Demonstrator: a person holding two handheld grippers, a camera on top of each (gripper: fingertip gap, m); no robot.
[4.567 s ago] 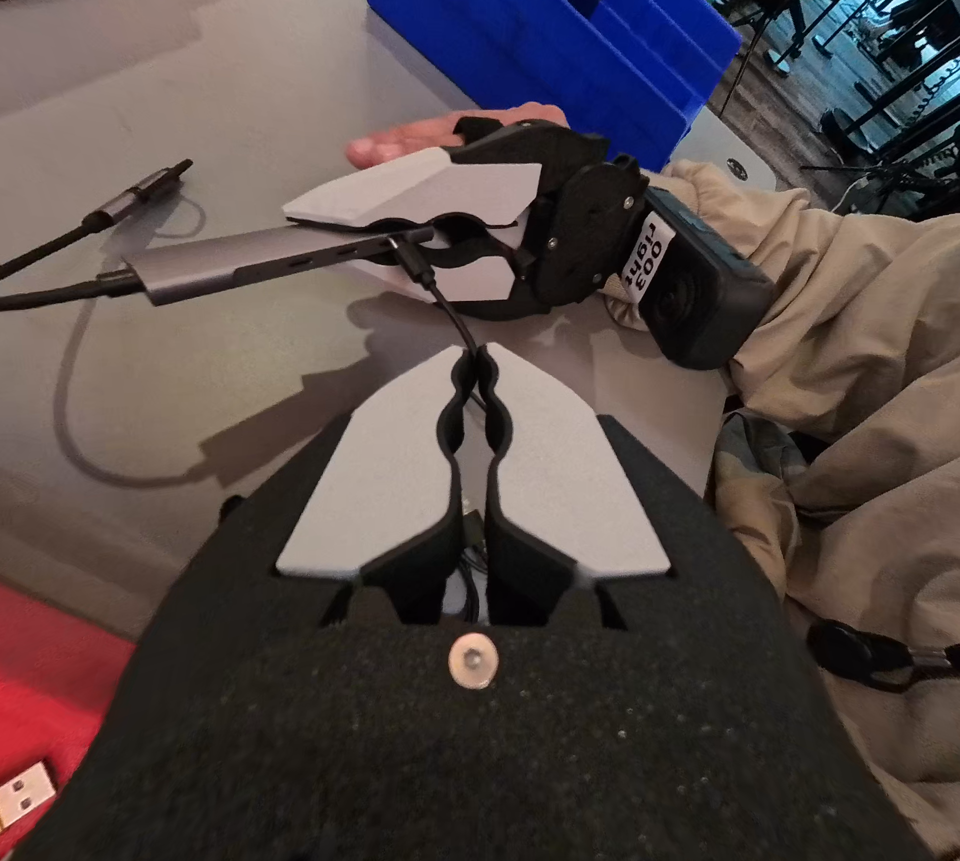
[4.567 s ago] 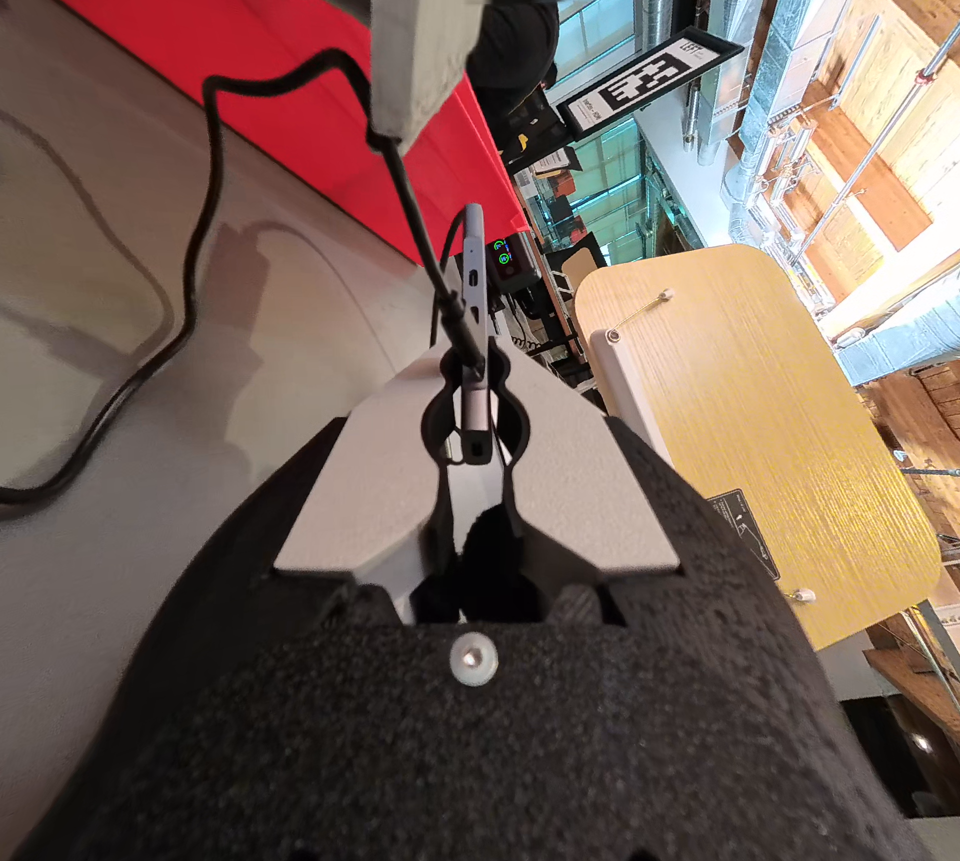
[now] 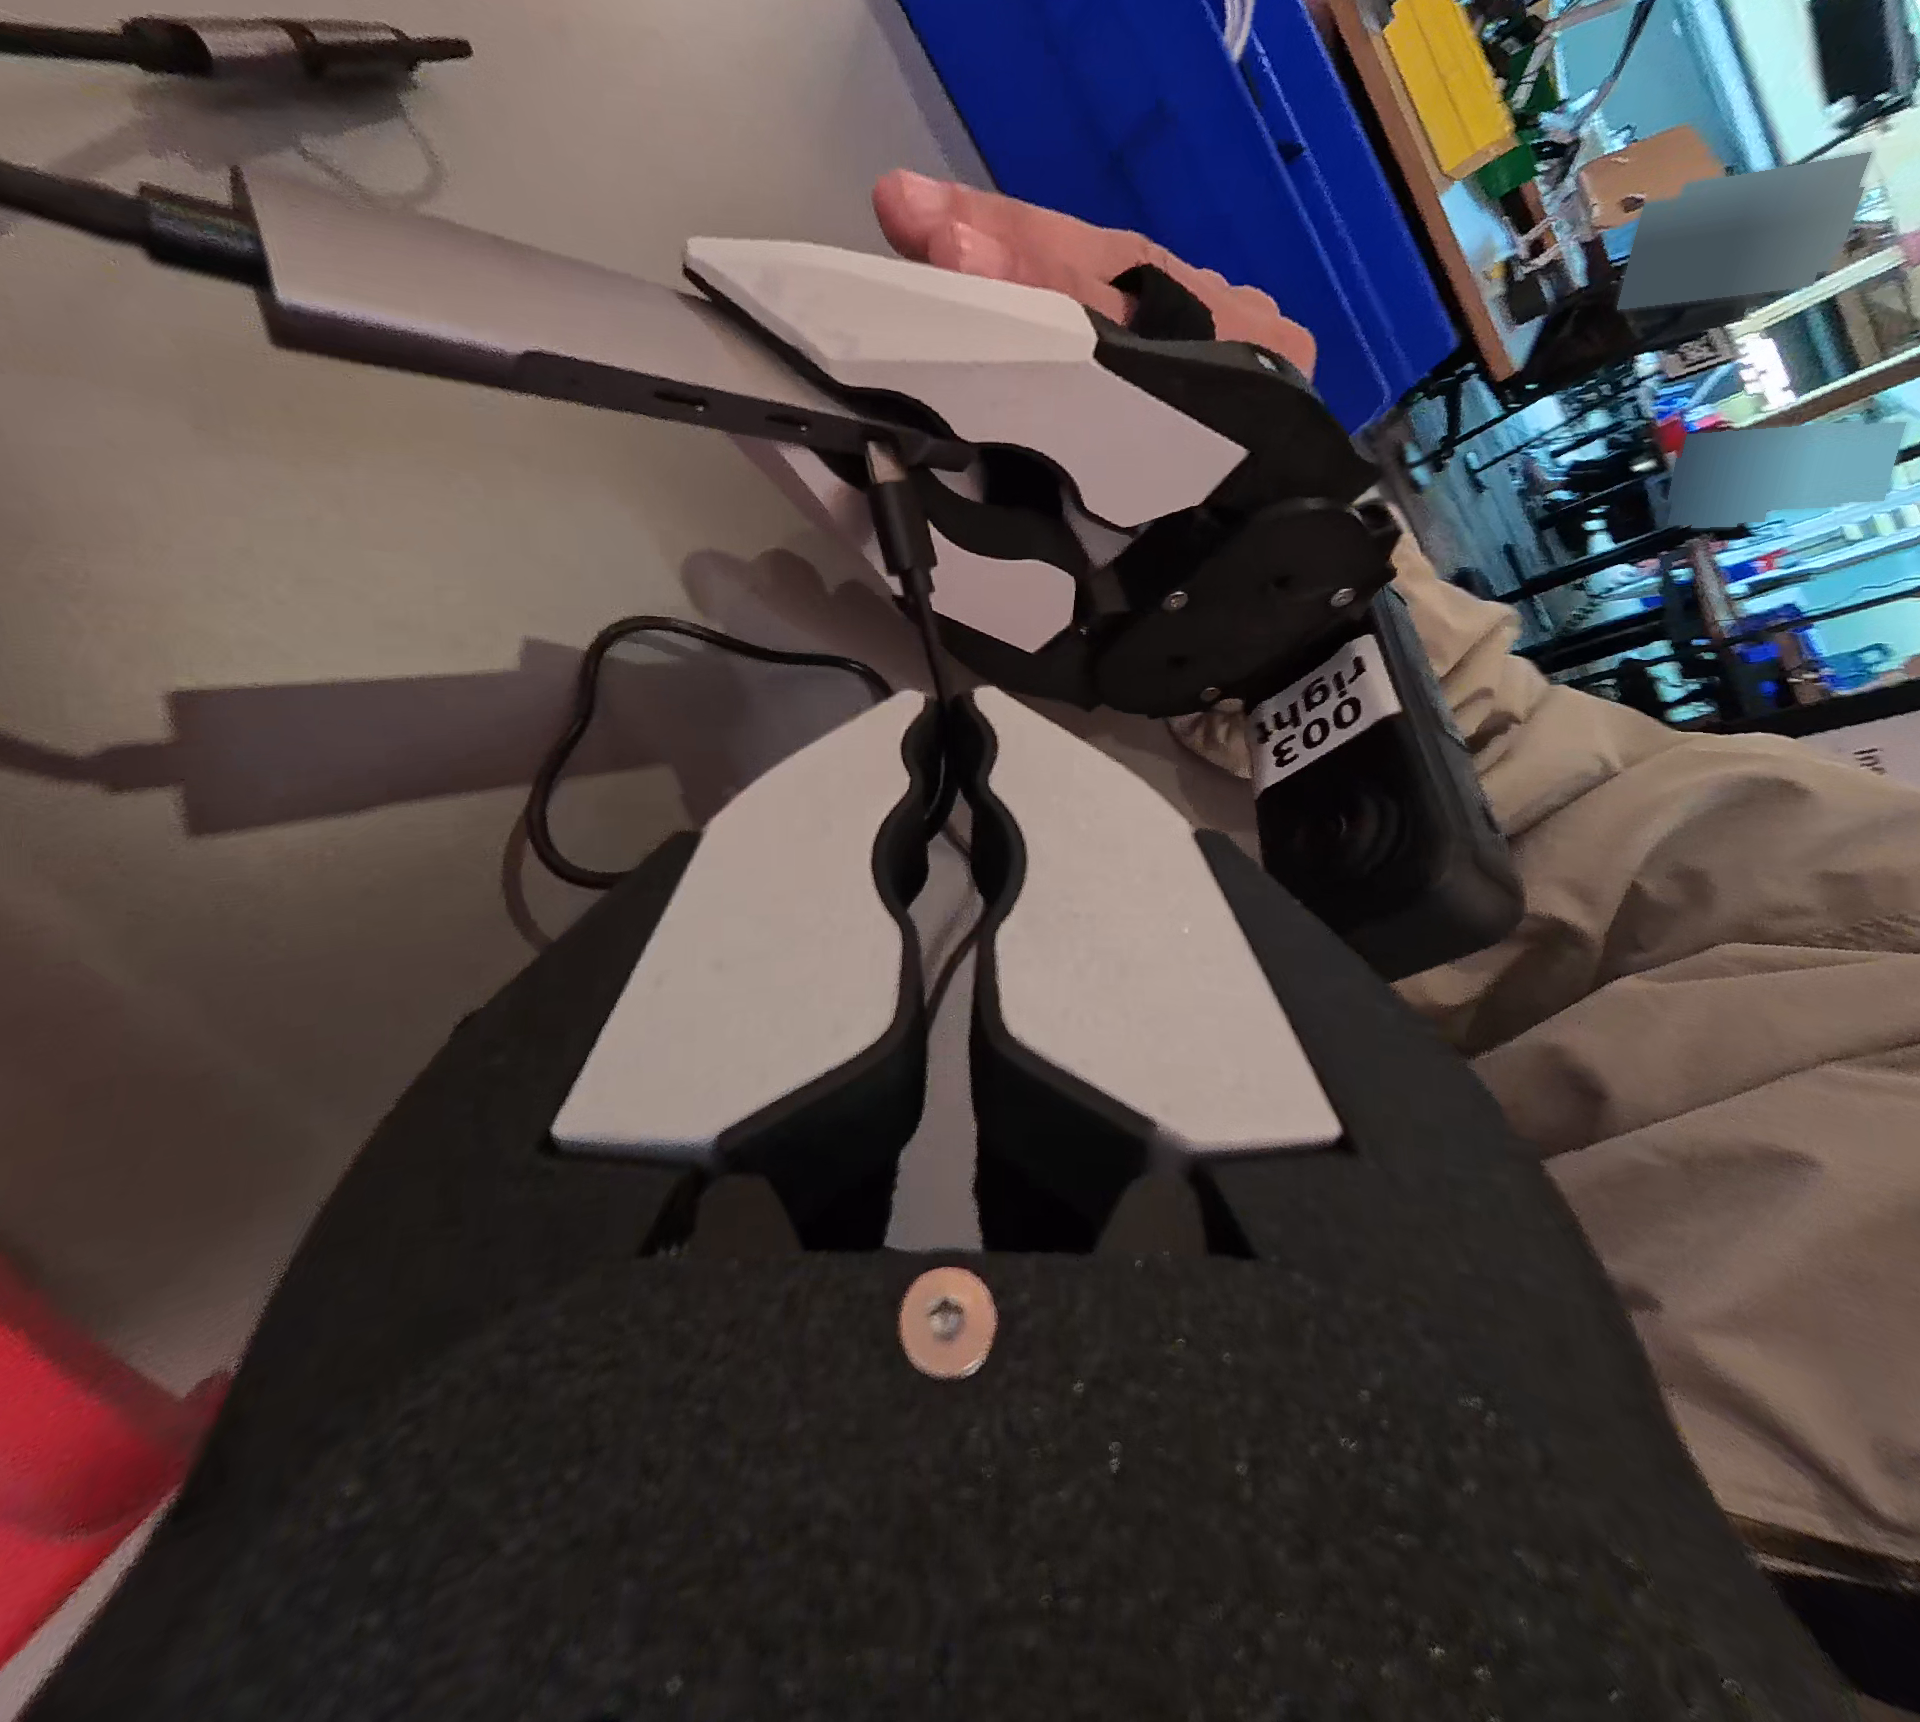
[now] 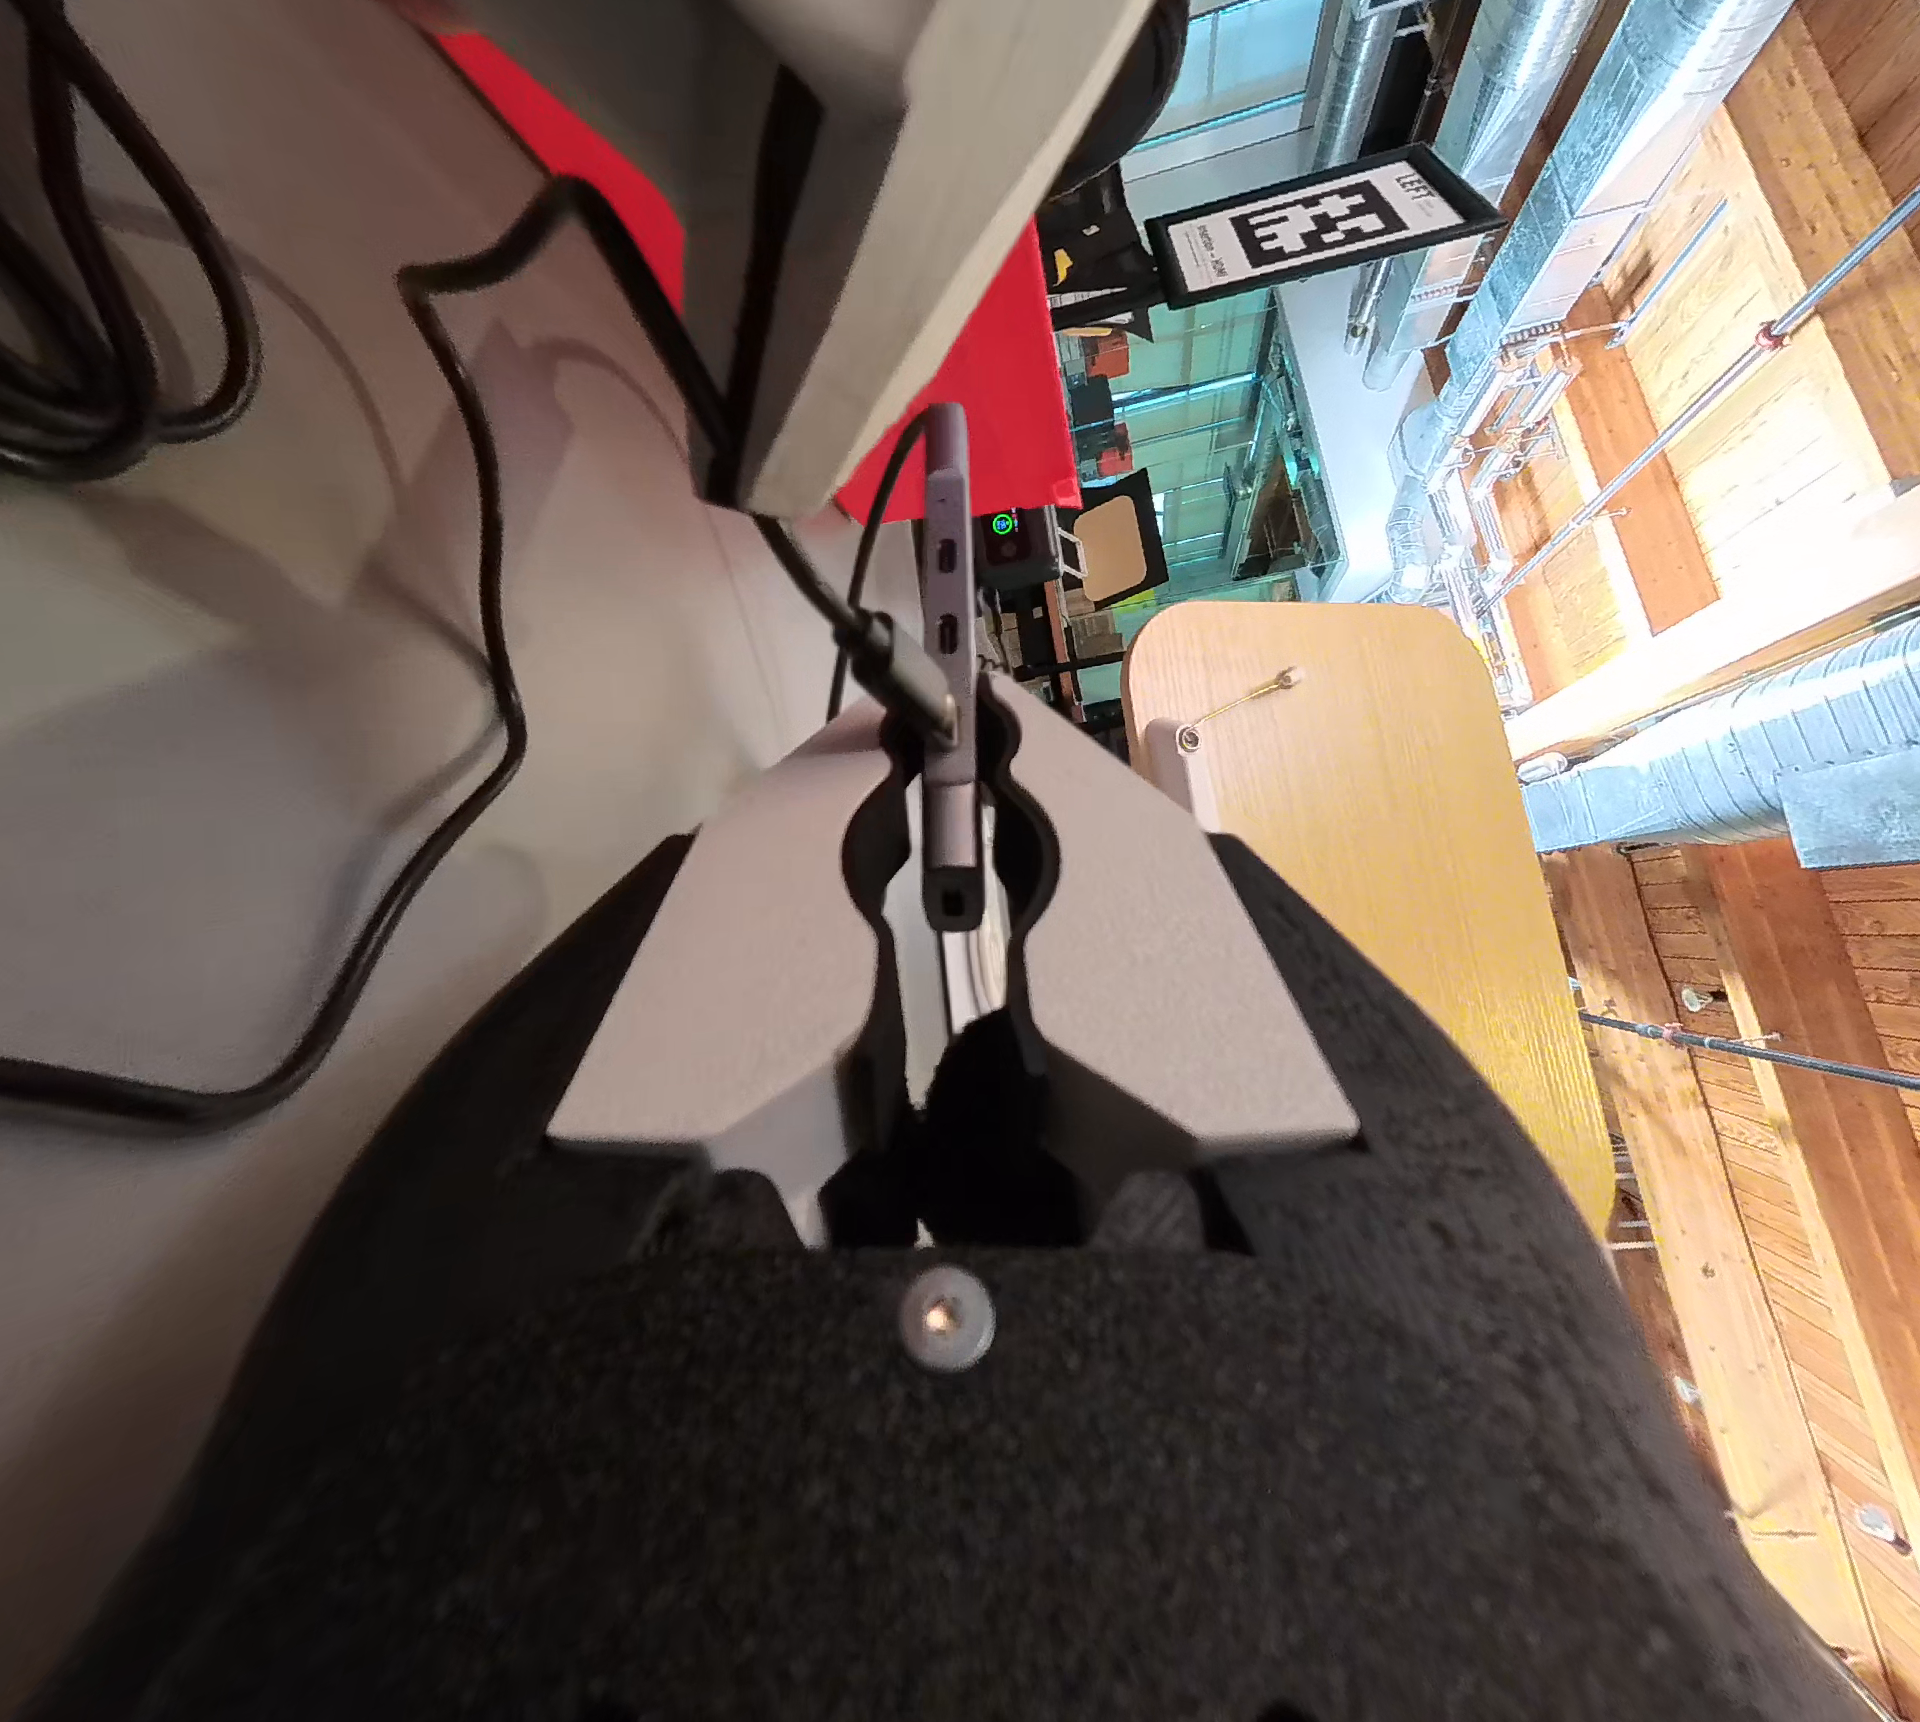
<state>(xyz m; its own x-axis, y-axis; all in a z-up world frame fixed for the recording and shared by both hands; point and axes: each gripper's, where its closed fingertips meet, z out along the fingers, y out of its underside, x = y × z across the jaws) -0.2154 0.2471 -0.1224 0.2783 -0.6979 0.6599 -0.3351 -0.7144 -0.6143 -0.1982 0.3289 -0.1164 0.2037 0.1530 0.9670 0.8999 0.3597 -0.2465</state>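
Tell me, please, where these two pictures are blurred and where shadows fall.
Left wrist view: sharp centre, the red patch smeared, the grey hub casting a hard shadow on the table. Right wrist view: the left half with the black cable is motion-blurred, the wooden ceiling crisp.

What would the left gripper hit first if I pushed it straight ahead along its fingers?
Likely the plug of the thin black cable it pinches, seated in the grey hub's edge, with the right gripper clamped there. Depth is uncertain.

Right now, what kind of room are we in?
Probably a workshop or lab: a blue bin of cables sits on the grey table, metal shelving stands behind, and bare ducts run overhead.
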